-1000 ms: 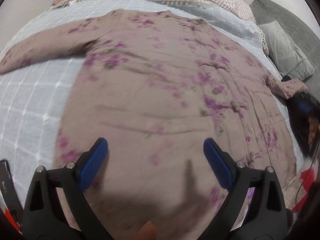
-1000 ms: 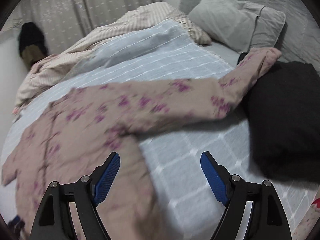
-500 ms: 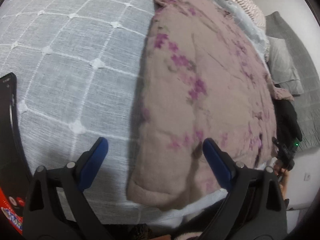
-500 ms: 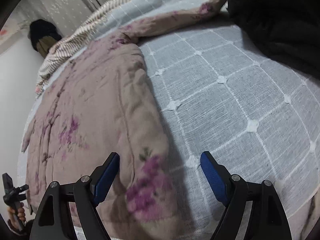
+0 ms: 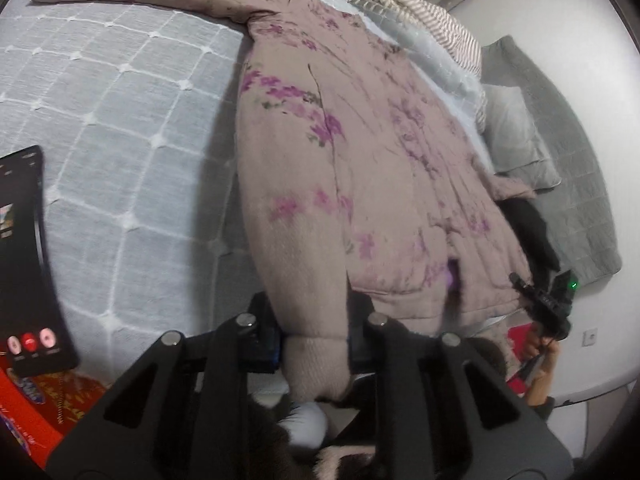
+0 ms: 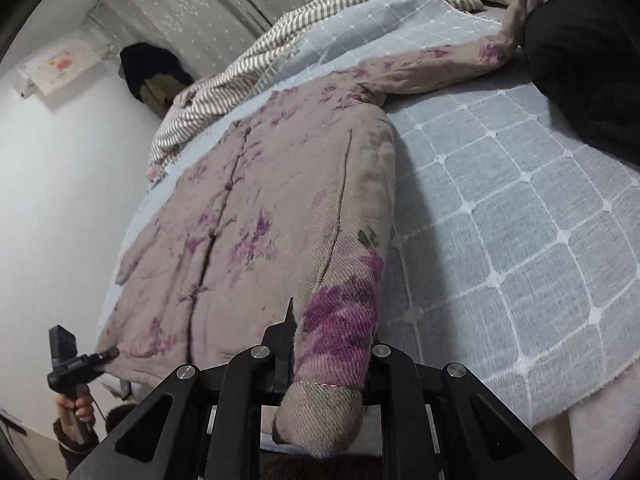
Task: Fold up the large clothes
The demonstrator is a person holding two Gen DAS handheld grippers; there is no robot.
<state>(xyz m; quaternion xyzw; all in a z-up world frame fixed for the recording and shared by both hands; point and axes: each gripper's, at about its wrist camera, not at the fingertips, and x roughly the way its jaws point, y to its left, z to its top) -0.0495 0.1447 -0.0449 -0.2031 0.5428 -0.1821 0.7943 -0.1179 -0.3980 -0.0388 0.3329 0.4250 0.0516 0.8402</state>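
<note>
A dusty-pink quilted coat with purple flowers lies flat on the blue-grey checked bedspread, sleeves spread to both sides. My left gripper is at the bed's near edge, its jaws closing on one bottom corner of the coat, and the padded hem fills the gap between the pads. My right gripper is shut on the other bottom corner of the coat. Each view shows the other gripper small at the far end of the hem, held by a hand: the right gripper and the left gripper.
A dark phone and a red packet lie at the bed's near left. A striped blanket and a grey pillow sit at the far end. A black garment lies beside the right sleeve. A white wall borders the left side.
Both grippers stood open over the coat. They have swung out to its two bottom corners at the bed's near edge and closed on the hem.
</note>
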